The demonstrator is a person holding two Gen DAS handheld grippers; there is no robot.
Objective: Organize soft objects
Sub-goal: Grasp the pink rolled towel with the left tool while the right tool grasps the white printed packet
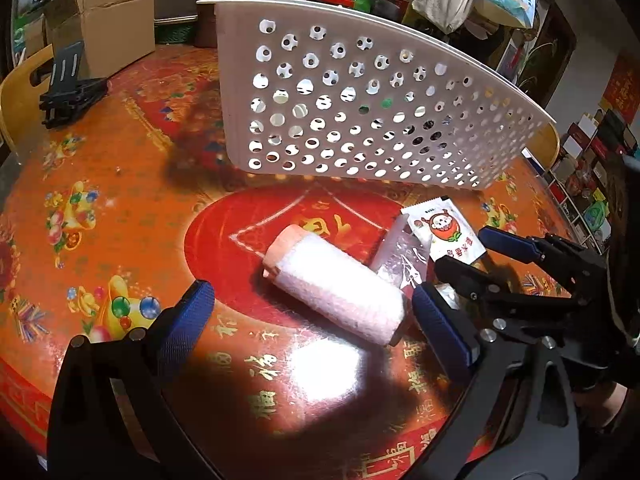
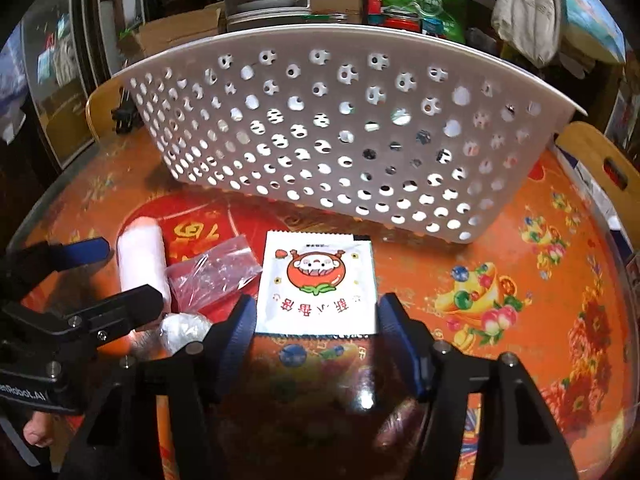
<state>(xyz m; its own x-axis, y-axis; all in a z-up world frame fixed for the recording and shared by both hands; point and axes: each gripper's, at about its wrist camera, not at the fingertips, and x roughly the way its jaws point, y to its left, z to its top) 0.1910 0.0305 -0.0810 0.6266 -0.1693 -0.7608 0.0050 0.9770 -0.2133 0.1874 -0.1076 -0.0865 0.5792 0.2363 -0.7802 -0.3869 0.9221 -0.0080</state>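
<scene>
Pick-up step: right gripper (image 2: 316, 316) jaws half-wide, bracketing white sachet (image 2: 318, 280) (pads seemingly not pressing); left gripper (image 1: 308, 312) wide around foam roll (image 1: 336, 280). Next: pinch, lift into basket (image 2: 360, 128).

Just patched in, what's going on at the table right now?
A person holds tongs in each hand over the red table. The right tongs straddle the near edge of a white cartoon sachet. The left tongs stand open around a bubble-wrapped pink roll. The white perforated basket waits behind them.
</scene>
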